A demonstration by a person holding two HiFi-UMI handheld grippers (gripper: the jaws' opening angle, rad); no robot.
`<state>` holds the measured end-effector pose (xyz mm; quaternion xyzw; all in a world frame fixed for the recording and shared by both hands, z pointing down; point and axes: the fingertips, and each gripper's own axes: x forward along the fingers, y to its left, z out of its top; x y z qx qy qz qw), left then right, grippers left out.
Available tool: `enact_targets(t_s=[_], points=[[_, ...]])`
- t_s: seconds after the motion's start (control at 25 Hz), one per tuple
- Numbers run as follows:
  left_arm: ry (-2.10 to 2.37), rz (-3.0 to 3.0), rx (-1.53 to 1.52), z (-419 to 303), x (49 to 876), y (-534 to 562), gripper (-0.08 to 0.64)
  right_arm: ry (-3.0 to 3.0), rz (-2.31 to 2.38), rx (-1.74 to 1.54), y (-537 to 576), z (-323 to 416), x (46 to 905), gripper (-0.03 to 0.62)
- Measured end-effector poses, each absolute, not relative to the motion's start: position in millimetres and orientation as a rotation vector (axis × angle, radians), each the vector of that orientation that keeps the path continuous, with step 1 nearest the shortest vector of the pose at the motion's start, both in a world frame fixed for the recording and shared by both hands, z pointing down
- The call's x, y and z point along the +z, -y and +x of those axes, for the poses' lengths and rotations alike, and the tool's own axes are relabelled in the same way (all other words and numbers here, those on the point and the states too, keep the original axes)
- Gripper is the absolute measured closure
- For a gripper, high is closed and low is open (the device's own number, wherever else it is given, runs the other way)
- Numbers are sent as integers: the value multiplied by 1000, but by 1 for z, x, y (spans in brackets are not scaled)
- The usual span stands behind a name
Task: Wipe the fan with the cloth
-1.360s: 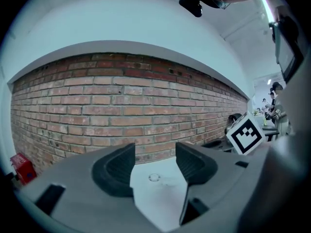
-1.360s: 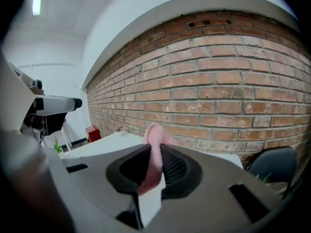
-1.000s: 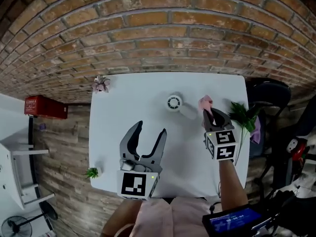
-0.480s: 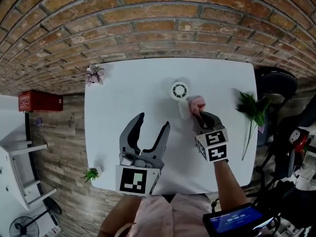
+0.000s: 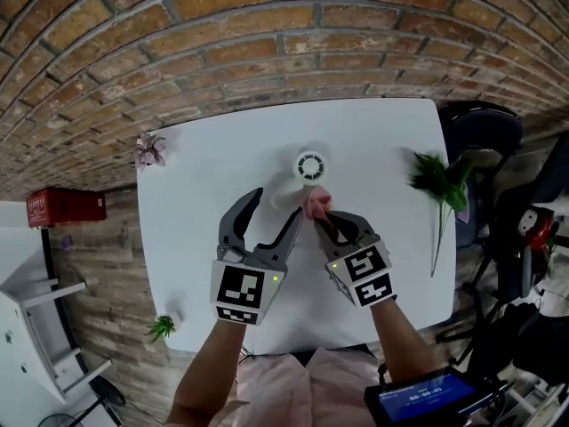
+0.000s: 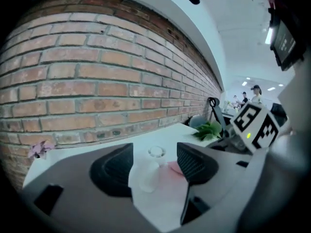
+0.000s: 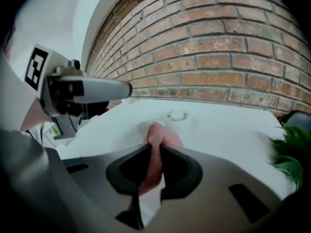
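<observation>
- Between the jaws of the right gripper (image 7: 154, 166), which are clamped tight, a pink cloth (image 7: 156, 137) pokes forward.
- Jaws of the left gripper (image 6: 154, 164) stand wide apart, framing the handle of the fan (image 6: 148, 171), apparently without touching it.
- Likely step: the approach. Next, the left closes on the handle to steady it and the cloth rubs the head.
- Fan: small and white, lying flat mid-table (image 5: 196, 185), round grille up.

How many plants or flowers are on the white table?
3. Pink flower at the far left corner; small green sprig at the near left corner; leafy green branch by the right edge. None appears hidden.
</observation>
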<state>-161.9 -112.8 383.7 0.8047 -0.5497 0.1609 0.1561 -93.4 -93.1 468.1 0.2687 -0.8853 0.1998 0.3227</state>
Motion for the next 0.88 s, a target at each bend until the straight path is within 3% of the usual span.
enact_targets(t_s=[0.52, 0.72, 0.88], points=[[1340, 2390, 719, -142, 465, 147, 267, 2312, 714, 574, 71, -57, 453, 541], [1313, 2375, 777, -143, 478, 150, 299, 2303, 721, 593, 69, -45, 453, 541], [1290, 2361, 816, -144, 488, 152, 366, 2302, 714, 607, 64, -41, 455, 541]])
